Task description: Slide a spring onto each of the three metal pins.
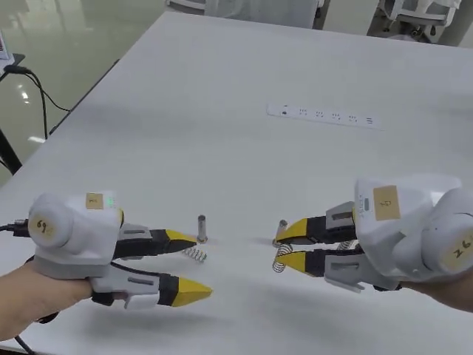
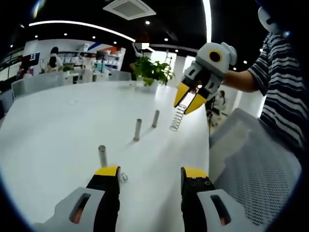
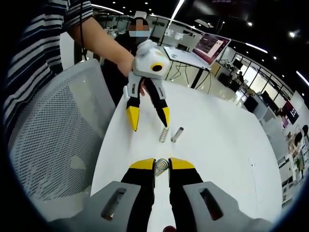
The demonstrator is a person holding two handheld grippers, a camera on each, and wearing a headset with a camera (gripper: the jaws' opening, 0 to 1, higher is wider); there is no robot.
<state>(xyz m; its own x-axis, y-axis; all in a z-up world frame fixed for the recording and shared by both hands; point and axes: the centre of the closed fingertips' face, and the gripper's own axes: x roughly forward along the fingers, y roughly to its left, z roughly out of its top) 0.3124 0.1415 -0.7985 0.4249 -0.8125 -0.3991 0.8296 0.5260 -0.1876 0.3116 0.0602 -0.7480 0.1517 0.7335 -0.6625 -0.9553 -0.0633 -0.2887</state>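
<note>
Three pins (image 2: 137,129) run toward 1 o'clock on the worktop (image 2: 58,125). The right tongs (image 1: 279,249), narrow, grip one spring (image 1: 278,263). The left tongs (image 1: 201,265) gape wide and empty, with a second spring (image 1: 195,254) at 6 o'clock of the near pin (image 1: 202,228).

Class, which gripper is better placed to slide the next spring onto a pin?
Right. The right gripper holds a spring beside a bare pin; the left gripper is open, a second spring lying on the table.

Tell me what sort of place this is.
Probably an open-plan office: a long white table with a power strip on it, a mesh chair beside it, an open laptop, and more desks beyond.
</note>
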